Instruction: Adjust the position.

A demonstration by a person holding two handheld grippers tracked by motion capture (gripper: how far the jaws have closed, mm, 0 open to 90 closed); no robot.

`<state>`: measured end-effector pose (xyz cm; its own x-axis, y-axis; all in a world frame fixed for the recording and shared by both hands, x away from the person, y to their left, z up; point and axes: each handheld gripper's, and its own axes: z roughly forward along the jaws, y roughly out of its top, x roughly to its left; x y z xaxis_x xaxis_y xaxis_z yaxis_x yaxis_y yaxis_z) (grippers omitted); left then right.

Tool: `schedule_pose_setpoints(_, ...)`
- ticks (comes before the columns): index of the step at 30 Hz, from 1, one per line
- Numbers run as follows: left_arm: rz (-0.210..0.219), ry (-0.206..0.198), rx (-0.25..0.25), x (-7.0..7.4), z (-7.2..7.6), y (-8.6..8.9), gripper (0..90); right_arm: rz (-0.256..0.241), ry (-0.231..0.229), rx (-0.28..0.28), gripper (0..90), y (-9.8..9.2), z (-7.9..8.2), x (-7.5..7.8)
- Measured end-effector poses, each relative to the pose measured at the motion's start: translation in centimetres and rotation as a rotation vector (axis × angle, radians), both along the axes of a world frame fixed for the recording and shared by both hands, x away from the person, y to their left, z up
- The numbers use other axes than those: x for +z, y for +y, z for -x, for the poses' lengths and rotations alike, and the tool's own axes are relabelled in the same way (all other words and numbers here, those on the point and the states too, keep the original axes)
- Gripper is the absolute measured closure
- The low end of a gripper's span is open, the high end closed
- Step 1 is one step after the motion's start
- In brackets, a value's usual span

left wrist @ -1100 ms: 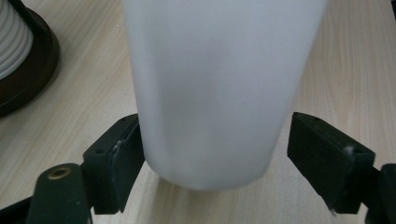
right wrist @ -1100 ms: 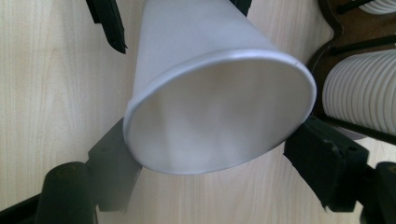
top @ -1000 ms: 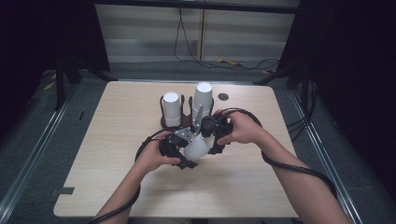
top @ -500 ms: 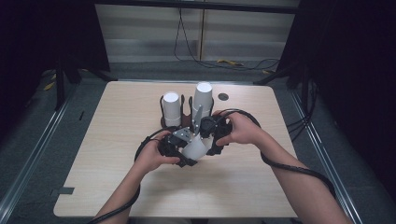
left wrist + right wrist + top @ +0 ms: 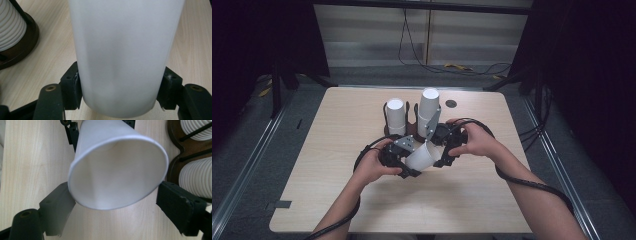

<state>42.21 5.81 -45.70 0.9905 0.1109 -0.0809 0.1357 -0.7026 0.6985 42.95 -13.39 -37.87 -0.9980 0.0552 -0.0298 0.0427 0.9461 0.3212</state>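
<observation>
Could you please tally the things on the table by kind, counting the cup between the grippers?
Loose white paper cup, held by the left gripper, with the right gripper at its rim: 1
Stacks of white cups: 2
Dark cup holder: 1
Grippers: 2
Total: 6

Overhead light falls evenly on my pale wooden table; surroundings stay dark. My white paper cup shows close, soft-focused, with faint shading.
</observation>
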Motion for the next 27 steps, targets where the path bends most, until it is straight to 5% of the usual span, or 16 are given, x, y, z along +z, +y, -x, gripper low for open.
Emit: schedule_pose_setpoints(27, 0.048, 0.026, 0.017, -0.5, -0.4, 0.8, 34.6, -0.189, 0.001, -0.122, 14.3, -4.7, -0.5, -0.5)
